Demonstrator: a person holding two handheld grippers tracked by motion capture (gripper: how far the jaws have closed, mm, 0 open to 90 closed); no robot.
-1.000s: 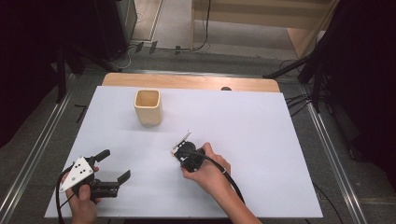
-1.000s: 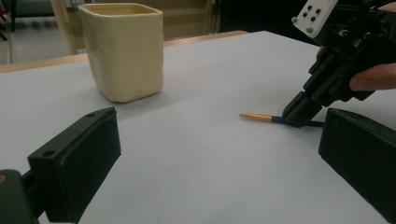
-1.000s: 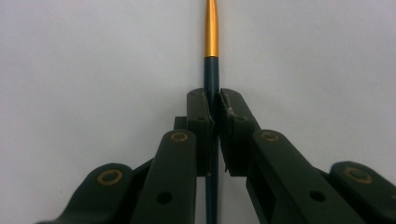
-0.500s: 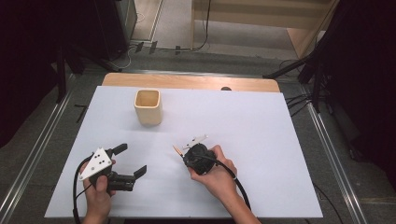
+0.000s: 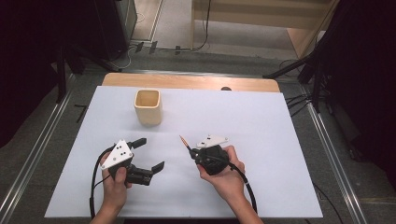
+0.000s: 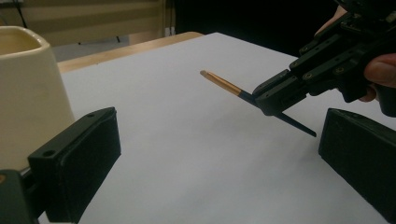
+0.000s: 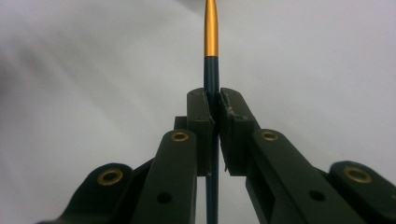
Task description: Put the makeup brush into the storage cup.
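High view: I hold my right claw above the near middle of the white paper-covered surface. Its jaws are closed tight on a thin pen with a dark blue shaft and a golden-orange tapered end. The golden end sticks out past the jaws and points away from me and a little to the left, toward the cream-coloured square cup with rounded corners. The cup stands upright on the far left part of the surface, well apart from the pen.

In the right claw view the pen runs straight between the two pads, which press on the dark blue part from both sides.

My left claw is at the near left, and its jaws stand wide apart with nothing between them. In the left claw view I see the two black pads low at both sides, the cup close at the left, and the right claw carrying the pen slanted above the surface, not touching it.
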